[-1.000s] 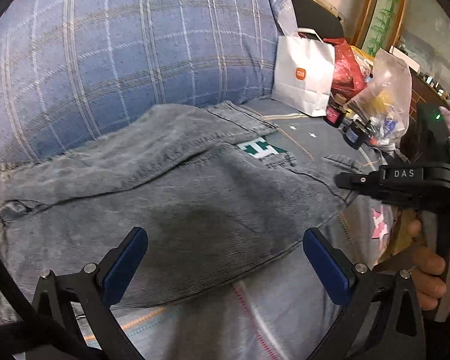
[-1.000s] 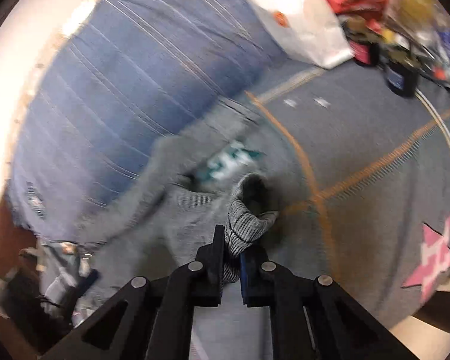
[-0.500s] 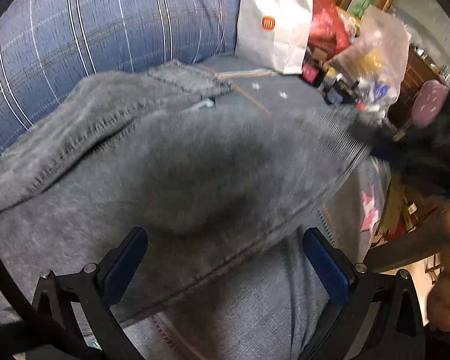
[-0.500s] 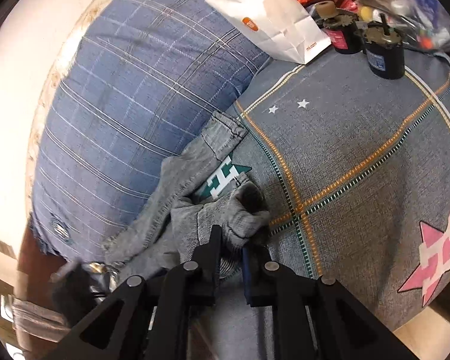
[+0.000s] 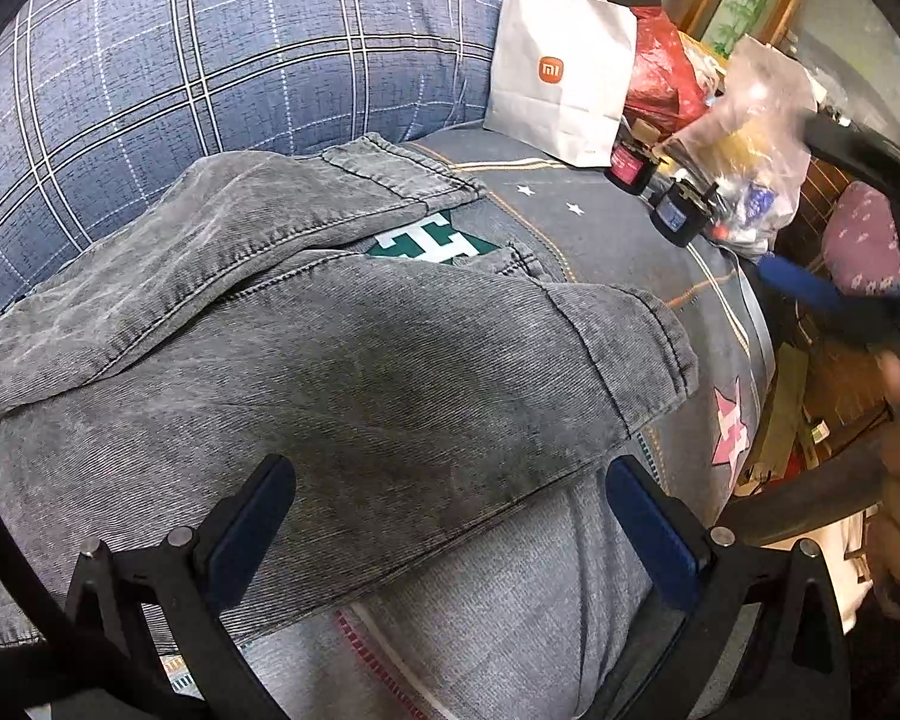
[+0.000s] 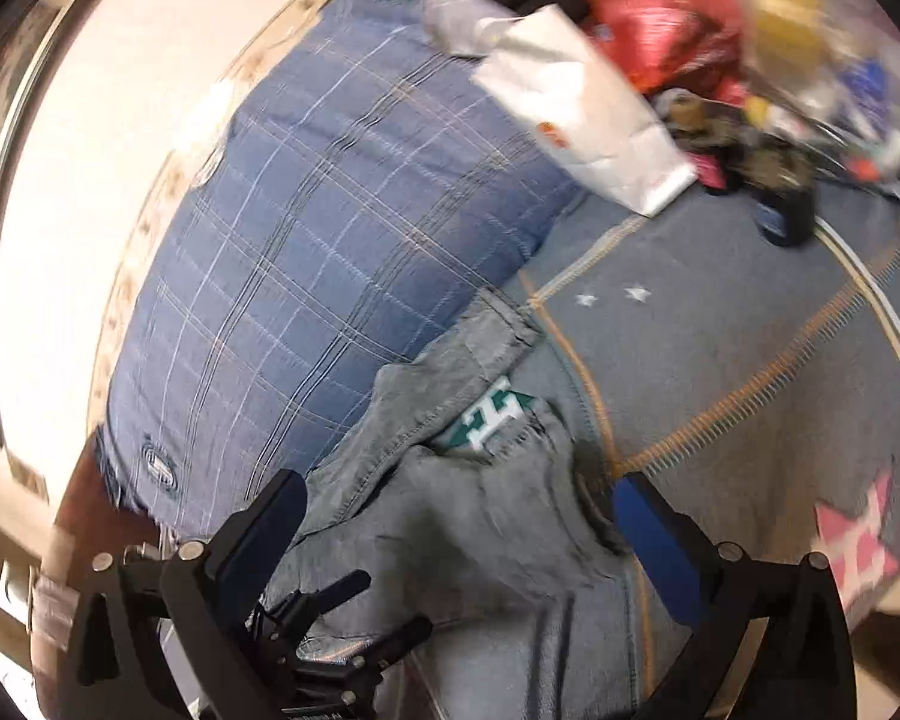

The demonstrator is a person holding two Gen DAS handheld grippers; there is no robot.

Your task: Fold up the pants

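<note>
Grey denim pants lie on a blue-grey bedspread, both legs running side by side toward the far hems, with a green-white H patch showing between them. My left gripper is open and empty, hovering over the near edge of the front leg. My right gripper is open and empty above the pants. It also shows blurred at the right edge of the left wrist view, held by a hand.
A large blue plaid pillow lies behind the pants. A white paper bag, a red bag, a clear plastic bag and small dark jars crowd the far right. The bed's edge runs along the right.
My right gripper has opened and let go of the pant leg hem it held. The front leg now lies flat on the bed. The left gripper stayed open over the pants.
</note>
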